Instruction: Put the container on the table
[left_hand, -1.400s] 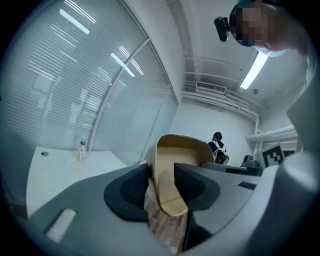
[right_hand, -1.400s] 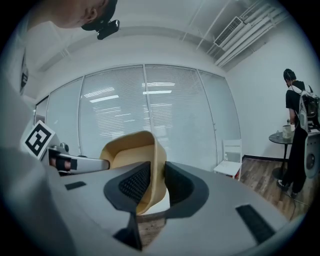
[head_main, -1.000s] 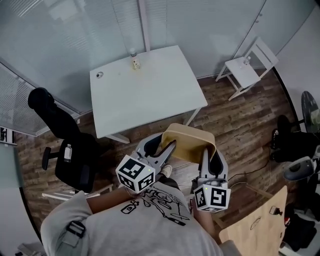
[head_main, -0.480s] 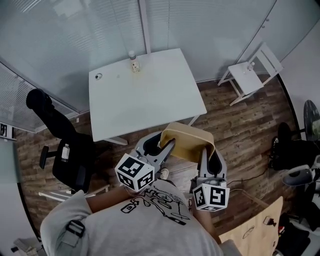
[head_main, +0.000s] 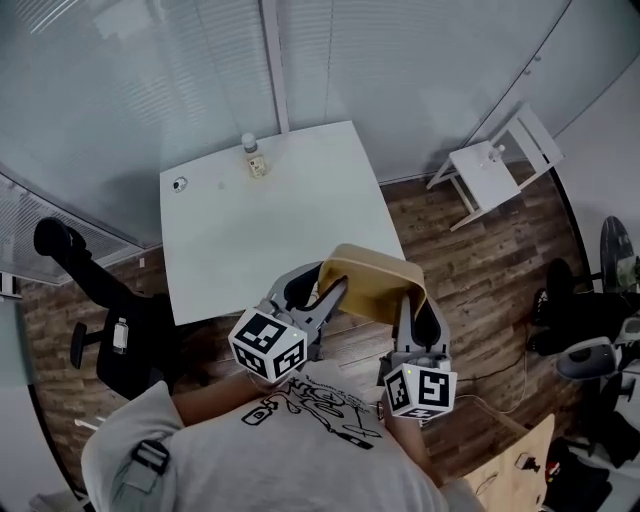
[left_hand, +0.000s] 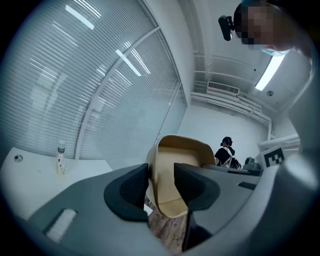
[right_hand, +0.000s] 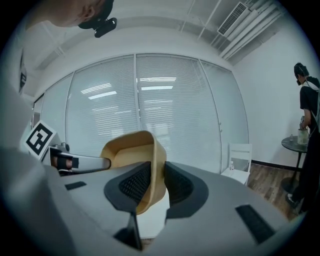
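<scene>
A tan open container (head_main: 372, 285) hangs in the air just off the near right corner of the white table (head_main: 262, 225). My left gripper (head_main: 322, 293) is shut on its left wall, and the wall shows pinched between the jaws in the left gripper view (left_hand: 161, 187). My right gripper (head_main: 410, 305) is shut on its right wall, seen gripped in the right gripper view (right_hand: 157, 181). The container (right_hand: 135, 150) is empty as far as its inside shows.
A small bottle (head_main: 252, 158) and a small round object (head_main: 179, 184) stand at the table's far edge. A black office chair (head_main: 110, 320) is left of the table, a white chair (head_main: 490, 165) at the right. Glass walls with blinds close the back.
The view has shifted: the table now lies closer and more to the left under the container. Both grippers keep their hold on the container.
</scene>
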